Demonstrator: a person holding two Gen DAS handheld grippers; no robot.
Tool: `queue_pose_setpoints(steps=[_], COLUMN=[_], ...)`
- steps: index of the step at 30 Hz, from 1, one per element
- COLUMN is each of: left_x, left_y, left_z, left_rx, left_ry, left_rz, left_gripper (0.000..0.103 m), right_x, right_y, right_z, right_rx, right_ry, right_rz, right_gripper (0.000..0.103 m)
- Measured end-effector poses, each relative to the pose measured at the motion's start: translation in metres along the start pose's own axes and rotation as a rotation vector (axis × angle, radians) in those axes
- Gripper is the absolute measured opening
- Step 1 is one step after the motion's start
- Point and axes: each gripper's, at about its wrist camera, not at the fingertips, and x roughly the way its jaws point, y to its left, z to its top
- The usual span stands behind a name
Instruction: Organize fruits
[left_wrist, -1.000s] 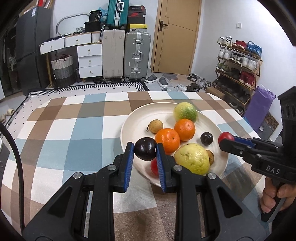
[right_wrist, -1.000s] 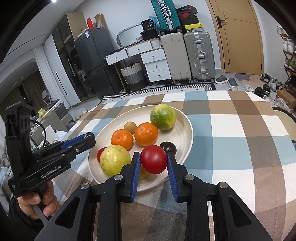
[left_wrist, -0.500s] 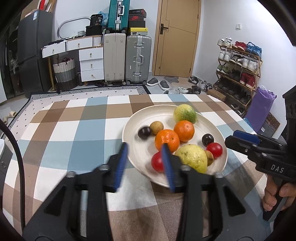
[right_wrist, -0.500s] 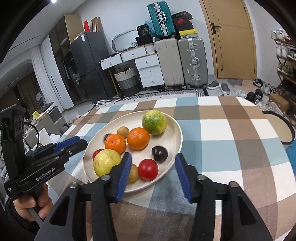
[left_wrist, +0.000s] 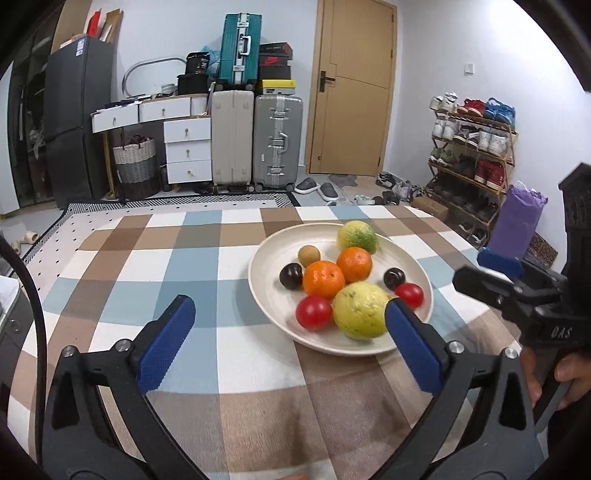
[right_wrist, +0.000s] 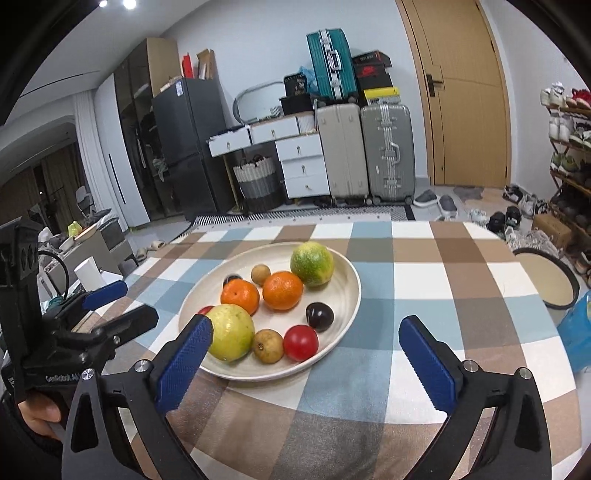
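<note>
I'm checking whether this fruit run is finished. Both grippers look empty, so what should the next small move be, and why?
Probably draw the left gripper and right gripper back from the plate and stop. Both have just been opening their jaws, nothing is between them, and every fruit in view, including the dark plum and red tomato, lies on the plate, with none loose on the tablecloth.

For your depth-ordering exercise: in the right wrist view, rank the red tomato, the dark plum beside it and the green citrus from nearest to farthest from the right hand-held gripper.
1. Red tomato, at the plate's near edge.
2. Dark plum, just behind it.
3. Green citrus, at the plate's far side.
</note>
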Motion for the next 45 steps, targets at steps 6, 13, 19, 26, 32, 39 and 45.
queue_pose_setpoints(steps=[6, 13, 19, 26, 32, 39, 45], left_x=[-0.011, -0.028, -0.027, -0.025, -0.024, -0.023, -0.023], left_y=[-0.007, -0.009, -0.004, 0.0, 0.0, -0.001, -0.001], left_z=[-0.006, -0.014, -0.013, -0.014, -0.014, -0.014, -0.014], left_rx=[0.015, 0.0, -0.023, -0.037, -0.033, -0.031, -0.031], left_ry=[0.007, -0.015, 0.001, 0.006, 0.006, 0.008, 0.008], left_rz=[0.005, 0.012, 0.011, 0.007, 0.006, 0.006, 0.005], left_gripper=[0.103, 0.103, 0.103, 0.103, 0.103, 0.103, 0.103], right_x=[-0.012, -0.027, -0.029, -0.031, -0.031, -0.031, -0.031], right_y=[0.005, 0.009, 0.012, 0.014, 0.017, 0.017, 0.018], right_z=[-0.004, -0.009, -0.009, -0.01, -0.01, -0.01, -0.01], right_rx=[-0.027, -0.044, -0.056, -0.076, -0.091, -0.094, -0.094], right_ry=[-0.02, -0.06, -0.065, -0.069, -0.068, -0.07, -0.069], right_rz=[0.02, 0.025, 0.028, 0.027, 0.023, 0.023, 0.024], right_gripper=[0.103, 0.103, 0.103, 0.103, 0.103, 0.103, 0.103])
